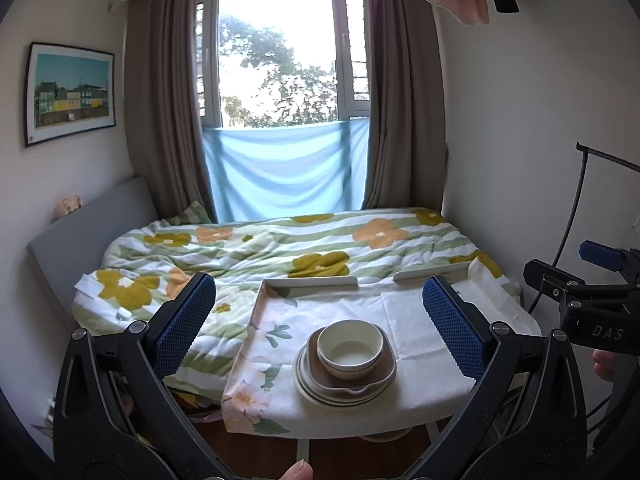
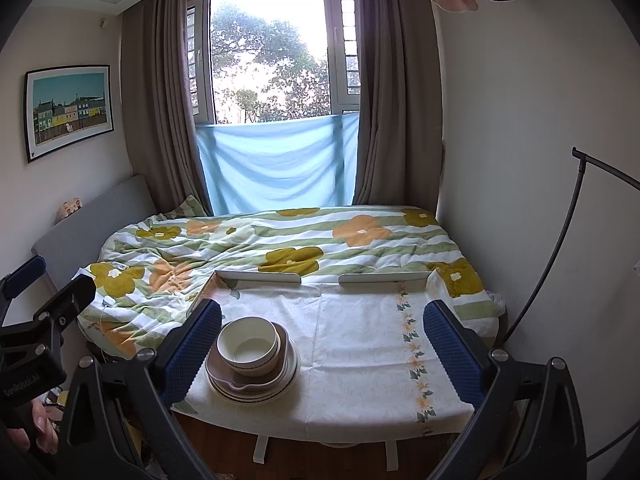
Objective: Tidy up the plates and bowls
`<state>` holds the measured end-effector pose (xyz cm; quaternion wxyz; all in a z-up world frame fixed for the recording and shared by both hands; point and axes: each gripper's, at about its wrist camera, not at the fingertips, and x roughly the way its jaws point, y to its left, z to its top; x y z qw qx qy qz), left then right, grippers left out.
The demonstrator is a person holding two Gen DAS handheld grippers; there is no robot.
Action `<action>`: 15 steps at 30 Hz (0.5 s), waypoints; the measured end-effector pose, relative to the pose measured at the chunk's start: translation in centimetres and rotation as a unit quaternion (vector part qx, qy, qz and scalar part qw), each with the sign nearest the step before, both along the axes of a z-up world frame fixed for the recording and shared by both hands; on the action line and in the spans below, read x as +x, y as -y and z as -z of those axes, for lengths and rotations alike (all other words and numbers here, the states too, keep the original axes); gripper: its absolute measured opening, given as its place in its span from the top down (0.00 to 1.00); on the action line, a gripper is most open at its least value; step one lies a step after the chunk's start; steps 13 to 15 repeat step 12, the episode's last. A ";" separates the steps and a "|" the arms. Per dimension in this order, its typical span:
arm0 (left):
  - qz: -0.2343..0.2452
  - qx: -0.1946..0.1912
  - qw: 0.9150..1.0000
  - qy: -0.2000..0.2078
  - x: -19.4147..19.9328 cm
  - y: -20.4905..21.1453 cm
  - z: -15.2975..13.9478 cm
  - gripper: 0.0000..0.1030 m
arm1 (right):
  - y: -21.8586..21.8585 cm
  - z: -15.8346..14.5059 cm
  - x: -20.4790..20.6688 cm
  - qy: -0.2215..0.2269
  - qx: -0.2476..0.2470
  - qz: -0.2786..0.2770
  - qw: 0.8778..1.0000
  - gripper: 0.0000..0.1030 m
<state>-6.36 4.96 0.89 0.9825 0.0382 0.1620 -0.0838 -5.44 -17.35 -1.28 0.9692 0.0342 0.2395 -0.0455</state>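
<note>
A cream bowl [image 1: 349, 347] sits on a brown squarish dish [image 1: 372, 376], which rests on a stack of cream plates [image 1: 320, 394] on the cloth-covered table [image 1: 420, 320]. The stack also shows in the right wrist view: bowl [image 2: 248, 345], brown dish [image 2: 280, 364], plates [image 2: 290, 378]. My left gripper [image 1: 320, 328] is open and empty, held back from the stack, which lies between its fingers in view. My right gripper [image 2: 322, 344] is open and empty, with the stack by its left finger [image 2: 192, 348].
The table [image 2: 360, 340] has a raised white rim at the back [image 2: 260, 276] and stands against a bed with a floral quilt [image 2: 240, 248]. A black stand [image 2: 560, 240] rises at the right wall. The right gripper shows at the left wrist view's right edge [image 1: 592, 304].
</note>
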 end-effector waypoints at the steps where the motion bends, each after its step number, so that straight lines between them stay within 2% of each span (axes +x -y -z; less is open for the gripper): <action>1: -0.002 0.001 1.000 0.003 -0.1 0.0 -0.1 0.00 | 0.1 0.0 0.0 0.000 0.000 0.000 1.000 0.02; 15: -0.001 -0.002 1.000 0.017 -0.4 0.3 0.0 0.00 | 0.3 0.4 -0.1 -0.008 -0.003 0.002 1.000 0.02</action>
